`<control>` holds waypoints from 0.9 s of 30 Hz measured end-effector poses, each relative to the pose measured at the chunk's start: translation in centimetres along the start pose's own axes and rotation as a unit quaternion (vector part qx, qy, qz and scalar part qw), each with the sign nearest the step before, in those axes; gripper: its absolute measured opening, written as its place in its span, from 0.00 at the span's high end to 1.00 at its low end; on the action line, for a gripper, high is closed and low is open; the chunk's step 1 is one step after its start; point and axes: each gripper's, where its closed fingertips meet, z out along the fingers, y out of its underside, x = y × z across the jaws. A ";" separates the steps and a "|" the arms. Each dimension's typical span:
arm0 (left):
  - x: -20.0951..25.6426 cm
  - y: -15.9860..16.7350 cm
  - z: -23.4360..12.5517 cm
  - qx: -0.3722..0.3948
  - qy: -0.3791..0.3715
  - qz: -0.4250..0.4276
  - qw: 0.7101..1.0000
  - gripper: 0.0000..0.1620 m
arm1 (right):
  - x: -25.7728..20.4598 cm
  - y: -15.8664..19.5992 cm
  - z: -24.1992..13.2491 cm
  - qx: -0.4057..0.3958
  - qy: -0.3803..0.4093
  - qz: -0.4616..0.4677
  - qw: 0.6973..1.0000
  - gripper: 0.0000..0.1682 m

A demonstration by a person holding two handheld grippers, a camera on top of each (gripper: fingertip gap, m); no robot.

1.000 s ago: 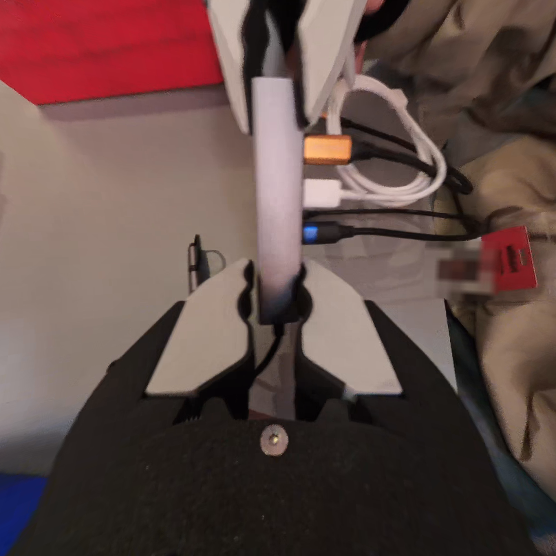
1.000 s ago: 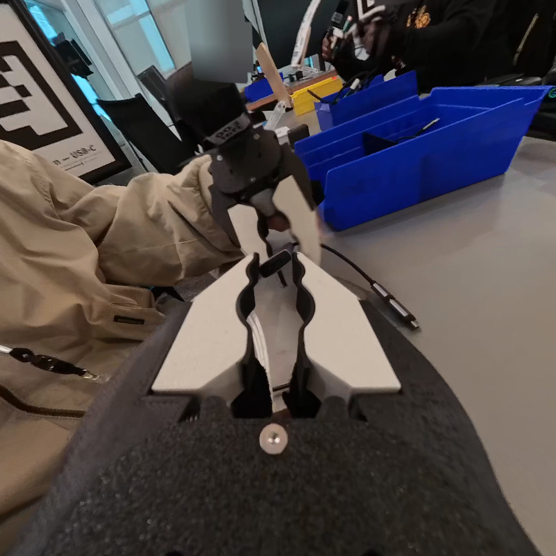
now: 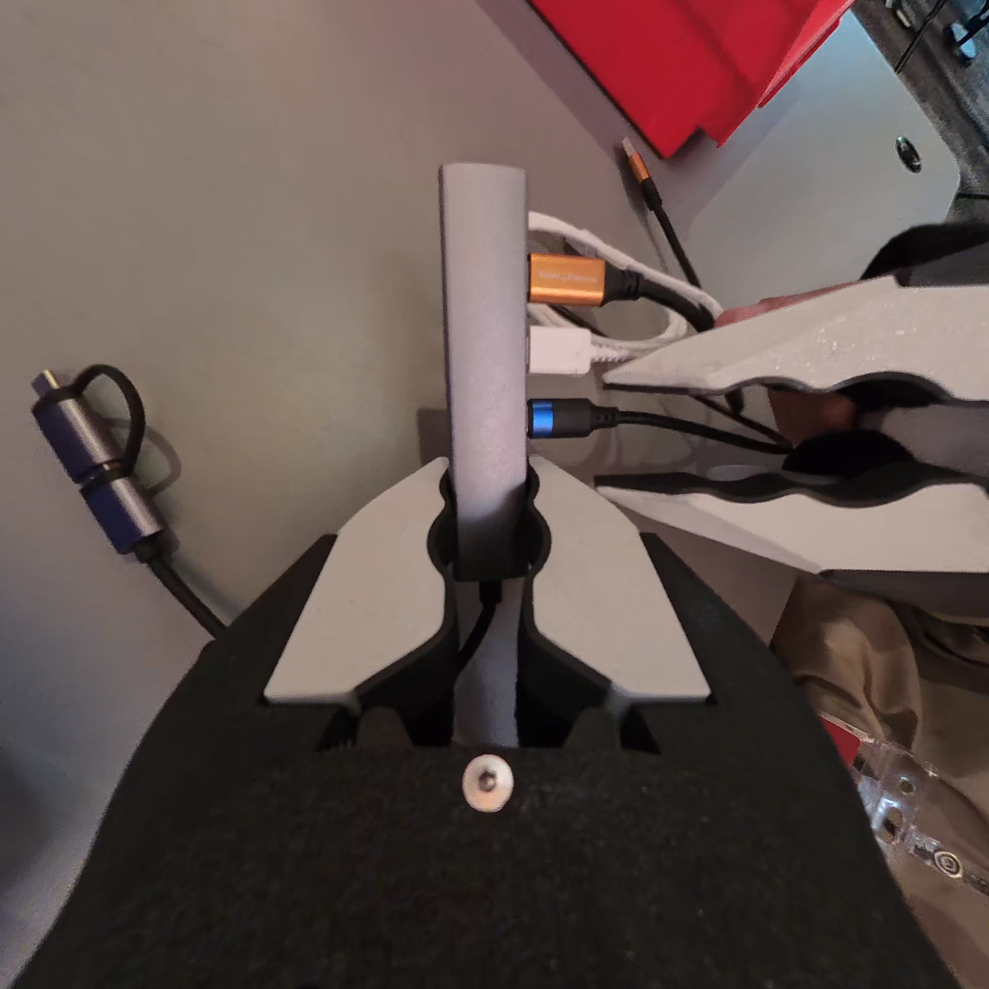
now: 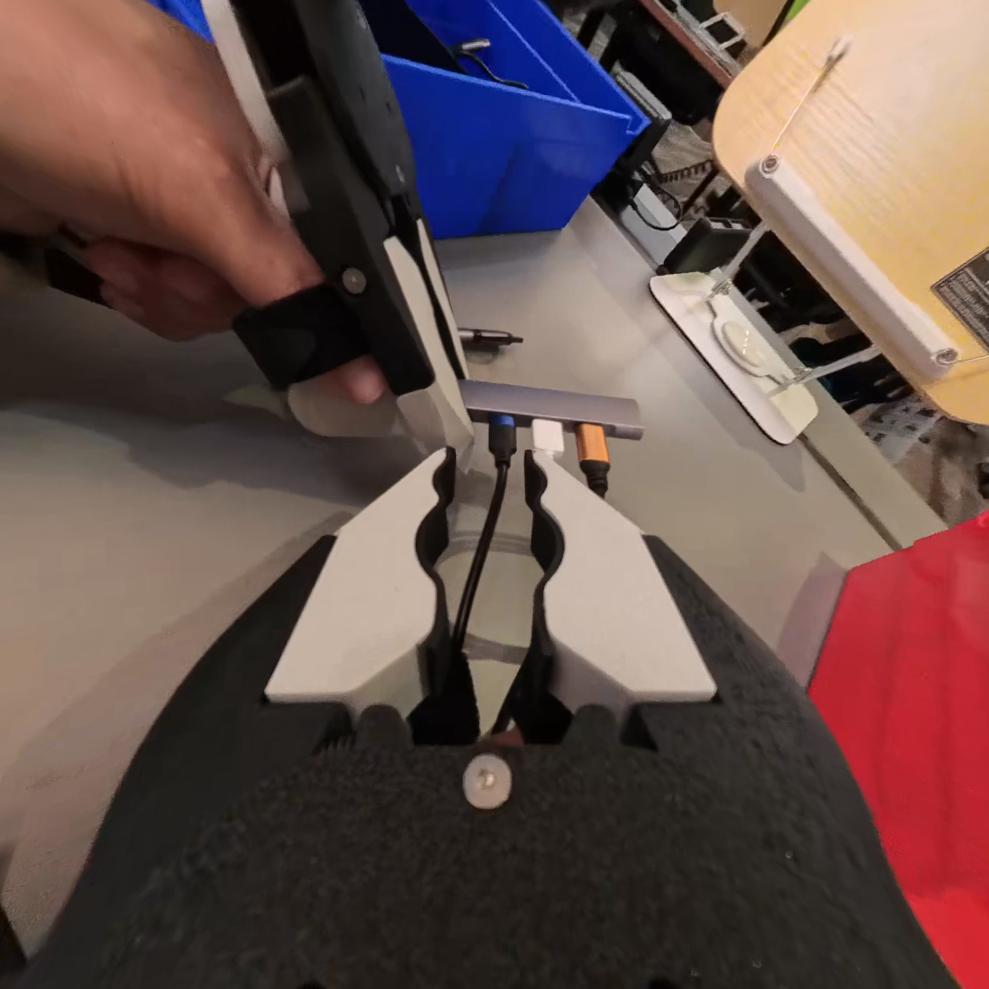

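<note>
My left gripper (image 3: 487,471) is shut on the cable end of a grey USB hub (image 3: 481,332), which points forward over the grey table. Three plugs sit in the hub's right side: orange (image 3: 567,279), white (image 3: 559,350) and blue (image 3: 543,420). My right gripper (image 4: 487,455) is open, and the blue plug's (image 4: 502,428) black cable runs between its fingers. It is just short of the hub (image 4: 551,409). It also shows at the right of the left wrist view (image 3: 602,433). A hand holds the left gripper (image 4: 460,423) at the upper left.
A blue bin (image 4: 508,134) stands behind the hub. A red bin (image 3: 669,64) is at the far right. A loose black cable with grey adapters (image 3: 101,471) lies on the left. An orange-tipped cable end (image 3: 639,171) lies near the red bin. A white stand base (image 4: 733,342) is at the table's edge. The left gripper's tips are roughly 4 cm from the right gripper's.
My right gripper has let go of the hub's far end, swung round to the plug side and opened around the blue plug's cable. My left gripper still holds the hub.
</note>
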 end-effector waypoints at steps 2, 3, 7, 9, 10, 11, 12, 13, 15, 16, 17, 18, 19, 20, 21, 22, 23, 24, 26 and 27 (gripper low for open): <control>0.1 -0.2 -0.2 0.002 -0.003 0.007 1.000 0.87 | -0.1 0.1 0.2 -0.005 0.005 0.001 1.000 0.86; 0.2 -0.3 -0.3 0.004 -0.007 0.013 1.000 0.87 | -0.1 0.0 0.2 -0.001 0.006 0.006 1.000 0.86; 0.5 -0.5 -0.5 0.002 -0.018 0.028 0.999 0.87 | 0.8 -0.2 0.0 0.012 0.029 0.005 1.000 0.94; 0.5 -0.5 -0.5 0.001 -0.026 0.037 0.999 0.87 | 0.8 -0.3 -0.1 0.016 0.025 0.009 1.000 0.95; 0.5 -0.5 -0.5 0.000 -0.028 0.042 0.999 0.87 | 0.8 -0.3 -0.1 0.019 0.024 0.011 0.999 0.95; 0.5 -0.6 -0.6 0.002 -0.030 0.045 0.999 0.87 | 0.8 -0.3 -0.1 0.022 0.025 0.011 0.999 0.95; 0.4 -0.6 -0.6 0.003 -0.032 0.046 0.998 0.87 | 0.8 -0.3 -0.1 0.021 0.025 0.006 0.999 0.95; 0.4 -0.6 -0.6 0.005 -0.034 0.043 0.998 0.87 | 0.8 -0.3 -0.1 0.020 0.027 0.001 0.999 0.96; 0.2 -0.9 -0.8 0.009 -0.035 0.032 0.999 0.87 | 0.9 -0.4 -0.2 0.022 0.034 -0.002 0.999 0.98; 0.1 -1.0 -0.9 0.010 -0.032 0.028 0.999 0.87 | 0.9 -0.5 -0.2 0.023 0.037 -0.002 0.999 0.98; 0.2 -1.0 -1.0 0.009 -0.030 0.026 0.999 0.87 | 0.9 -0.5 -0.2 0.023 0.041 -0.002 0.999 0.98; 0.1 -0.9 -0.9 0.005 -0.032 0.028 0.999 0.87 | 0.9 -0.5 -0.2 0.020 0.044 -0.005 0.999 0.98; 0.1 -0.8 -0.9 0.003 -0.033 0.031 0.999 0.87 | 0.9 -0.4 -0.2 0.017 0.048 -0.013 0.999 0.98; 0.2 -0.7 -0.8 0.000 -0.031 0.033 0.999 0.87 | 0.8 -0.3 -0.3 0.016 0.051 -0.020 0.998 0.98; 0.3 -0.7 -0.8 -0.002 -0.031 0.036 0.999 0.87 | 0.7 -0.2 -0.4 0.016 0.052 -0.023 0.998 0.98; 0.3 -0.6 -0.7 -0.004 -0.035 0.042 0.998 0.87 | 0.7 -0.1 -0.5 0.015 0.053 -0.023 0.998 0.98; 0.3 -0.6 -0.6 -0.005 -0.041 0.050 0.998 0.87 | 0.7 0.0 -0.5 0.014 0.052 -0.020 0.998 0.98; 0.4 -0.7 -0.6 -0.003 -0.044 0.053 0.998 0.87 | 0.7 0.1 -0.6 0.014 0.053 -0.017 0.998 0.98; 0.5 -0.6 -0.3 -0.005 -0.043 0.057 0.997 0.87 | 0.8 0.4 -0.8 0.007 0.054 -0.012 0.998 0.98; 0.6 -0.5 -0.1 -0.007 -0.039 0.056 0.998 0.87 | 0.8 0.6 -0.9 0.003 0.055 -0.011 0.998 0.98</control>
